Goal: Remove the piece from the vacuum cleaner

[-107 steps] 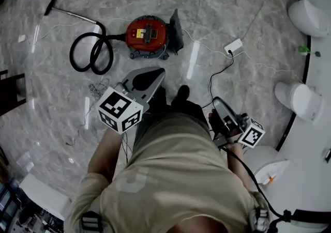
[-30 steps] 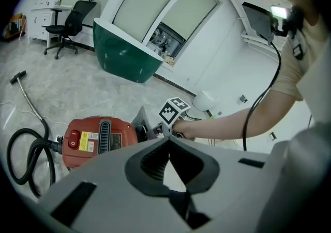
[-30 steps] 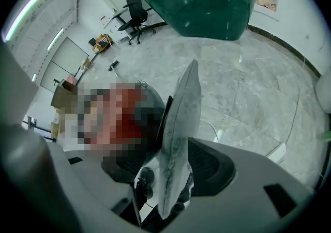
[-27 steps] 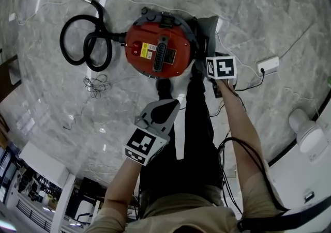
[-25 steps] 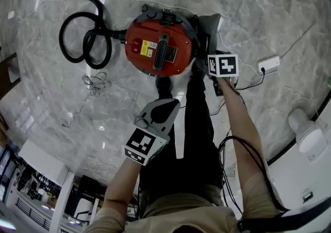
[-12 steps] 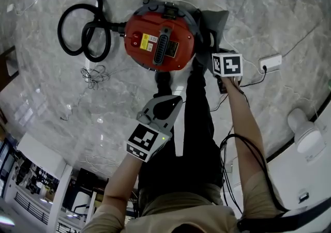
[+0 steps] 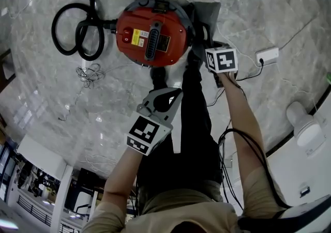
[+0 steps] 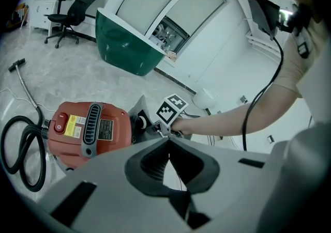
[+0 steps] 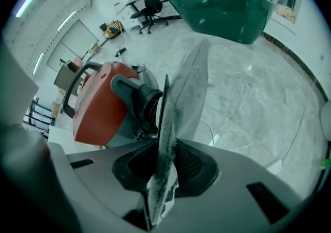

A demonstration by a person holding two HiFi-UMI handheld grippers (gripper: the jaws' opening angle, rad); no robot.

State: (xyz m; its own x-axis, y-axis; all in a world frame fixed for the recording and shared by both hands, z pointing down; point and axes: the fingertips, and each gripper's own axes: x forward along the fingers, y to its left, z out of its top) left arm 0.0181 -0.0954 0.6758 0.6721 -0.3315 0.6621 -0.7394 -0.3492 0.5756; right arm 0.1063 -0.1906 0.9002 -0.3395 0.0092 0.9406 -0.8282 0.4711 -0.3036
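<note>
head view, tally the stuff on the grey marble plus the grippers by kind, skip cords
vacuum cleaner: 1
black hose: 1
grey mesh piece: 1
white power strip: 1
grippers: 2, left gripper shut and empty, right gripper jaws closing on the piece
total: 6

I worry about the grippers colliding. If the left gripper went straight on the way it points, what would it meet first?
Probably the right gripper, fingers closing on the grey piece, dead ahead of the left gripper; the vacuum cleaner sits left of that line. Depth is unclear.
</note>
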